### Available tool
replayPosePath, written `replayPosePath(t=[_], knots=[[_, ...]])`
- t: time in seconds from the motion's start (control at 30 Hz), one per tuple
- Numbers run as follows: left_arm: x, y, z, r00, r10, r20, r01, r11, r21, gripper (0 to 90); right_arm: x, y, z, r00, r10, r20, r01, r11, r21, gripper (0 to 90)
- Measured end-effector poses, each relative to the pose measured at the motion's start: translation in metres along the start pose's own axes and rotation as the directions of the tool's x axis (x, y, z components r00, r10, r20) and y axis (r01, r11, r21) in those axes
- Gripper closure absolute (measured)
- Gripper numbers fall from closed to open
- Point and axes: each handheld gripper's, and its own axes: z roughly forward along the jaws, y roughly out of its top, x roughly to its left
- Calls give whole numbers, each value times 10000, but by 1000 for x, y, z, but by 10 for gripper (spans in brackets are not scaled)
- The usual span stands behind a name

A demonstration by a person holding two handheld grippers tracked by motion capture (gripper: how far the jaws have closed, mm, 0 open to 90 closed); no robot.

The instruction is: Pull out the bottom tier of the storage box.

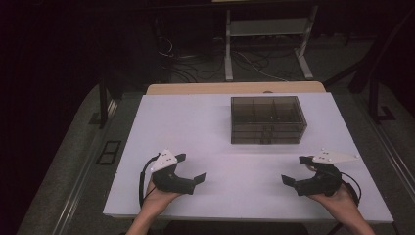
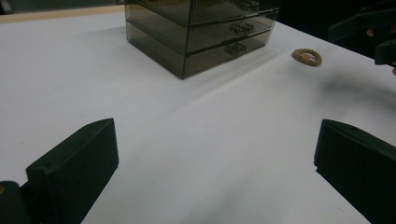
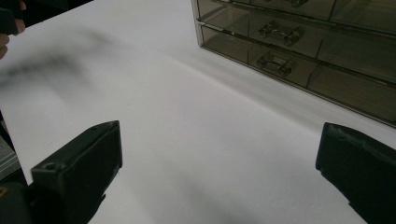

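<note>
You're holding both grippers low over the white bench (image 1: pixel 215 122), left gripper (image 1: pixel 192 169) and right gripper (image 1: pixel 296 170) with fingers spread wide, gripping nothing. Ahead, well apart, the smoky drawer box (image 1: pixel 268 120) is sitting closed; a braided ring (image 2: pixel 307 57) is lying beside it.

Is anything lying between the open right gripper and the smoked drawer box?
Nothing visible does. Bare white table runs from the right gripper to the drawer box; the small ring lies off to one side.

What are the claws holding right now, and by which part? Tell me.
Nothing is held. The left claw and right claw both stand open above the white table, short of the smoked drawer box.
</note>
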Motion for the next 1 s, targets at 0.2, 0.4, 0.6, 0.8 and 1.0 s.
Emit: replayPosePath(t=[0.2,0.4,0.6,0.8,1.0], knots=[[0,0,0,10000,16,15,-16,10000,38,0,0,0,0,10000,-24,22,24,10000,29,0],[0,0,1,10000,2,20,-2,10000,40,0,-1,0,-1,10000,-17,41,17,10000,9,0],[-1,0,1,10000,-26,34,26,10000,44,0,-1,1,-1,10000,-48,75,49,10000,-37,0],[-1,0,2,10000,-46,32,46,10000,36,0,0,2,-2,10000,-17,52,17,10000,-36,0],[-1,-1,4,10000,-51,44,51,9999,89,0,0,5,-3,10000,49,38,-49,10000,-21,0]])
